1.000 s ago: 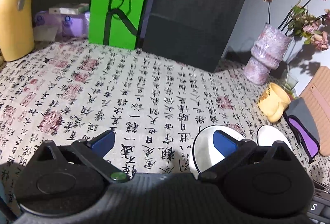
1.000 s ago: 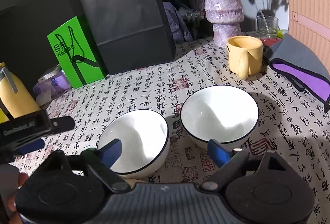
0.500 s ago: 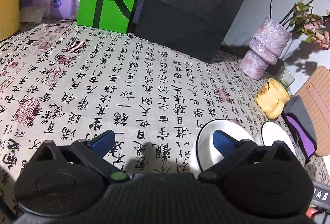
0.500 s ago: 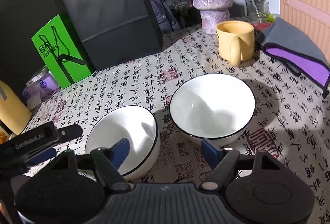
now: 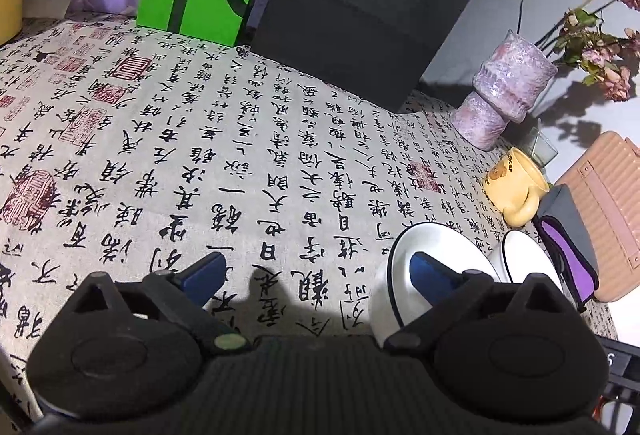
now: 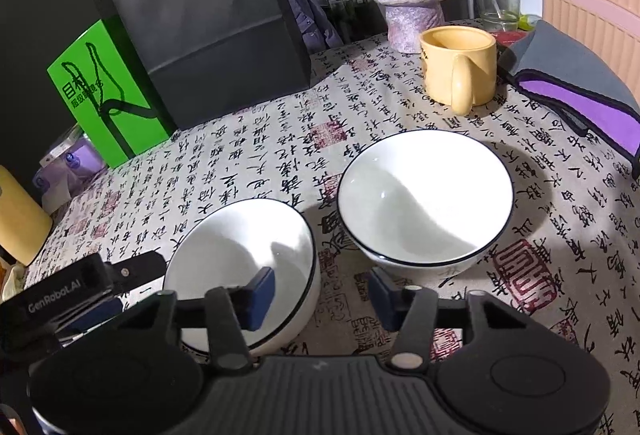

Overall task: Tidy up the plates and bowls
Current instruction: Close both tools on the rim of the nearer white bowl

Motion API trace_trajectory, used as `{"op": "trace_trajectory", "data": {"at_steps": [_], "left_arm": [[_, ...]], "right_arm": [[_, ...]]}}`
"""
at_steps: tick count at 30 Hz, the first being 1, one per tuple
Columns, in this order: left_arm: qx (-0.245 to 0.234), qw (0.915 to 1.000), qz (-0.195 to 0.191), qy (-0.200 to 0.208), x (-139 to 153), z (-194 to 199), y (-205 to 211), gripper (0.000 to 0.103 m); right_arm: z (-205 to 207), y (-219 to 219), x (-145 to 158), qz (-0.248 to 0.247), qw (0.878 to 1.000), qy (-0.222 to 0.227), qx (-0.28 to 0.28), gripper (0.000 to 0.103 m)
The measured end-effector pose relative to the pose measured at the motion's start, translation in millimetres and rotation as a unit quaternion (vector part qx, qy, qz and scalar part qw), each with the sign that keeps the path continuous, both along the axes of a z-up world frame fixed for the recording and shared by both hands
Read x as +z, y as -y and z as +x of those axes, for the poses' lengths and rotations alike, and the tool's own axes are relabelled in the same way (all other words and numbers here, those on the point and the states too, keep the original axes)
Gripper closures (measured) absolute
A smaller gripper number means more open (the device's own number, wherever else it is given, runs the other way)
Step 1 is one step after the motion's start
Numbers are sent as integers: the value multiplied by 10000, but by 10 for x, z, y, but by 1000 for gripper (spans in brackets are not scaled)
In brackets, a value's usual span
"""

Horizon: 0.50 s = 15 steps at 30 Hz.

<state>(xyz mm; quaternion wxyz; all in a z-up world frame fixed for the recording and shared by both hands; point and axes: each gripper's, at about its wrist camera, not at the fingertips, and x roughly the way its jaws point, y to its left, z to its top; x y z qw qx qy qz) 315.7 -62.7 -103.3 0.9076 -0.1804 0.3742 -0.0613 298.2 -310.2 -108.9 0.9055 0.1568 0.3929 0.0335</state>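
My right hand-held gripper (image 6: pixel 320 293) is closing astride the near bowl's (image 6: pixel 240 255) rim, nothing pinched yet; left hand-held gripper (image 5: pixel 316 271) hangs open beside it. A glancing bite could tip it into the far bowl (image 6: pixel 424 203).

Left wrist view looks low and close, tilted down across the tablecloth (image 5: pixel 280 139). Right wrist view sits close above two bowls. Both share the near bowl (image 5: pixel 436 255) (image 6: pixel 240 247), at 4 o'clock left, 7 o'clock right, and the black bag (image 5: pixel 372 7) (image 6: pixel 208 23)
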Motion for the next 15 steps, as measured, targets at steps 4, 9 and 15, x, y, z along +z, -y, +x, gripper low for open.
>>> {"op": "trace_trajectory", "data": {"at_steps": [4, 9, 15], "left_arm": [[-148, 9998, -10, -102, -53, 39, 33, 10], [-358, 9988, -96, -320, -136, 89, 65, 26], [-504, 9979, -234, -335, -166, 107, 63, 34]], "right_arm": [[31, -54, -8, -56, 10000, -32, -7, 58], [78, -104, -38, -95, 9999, -115, 15, 66], [146, -178, -86, -188, 9996, -224, 42, 73]]}}
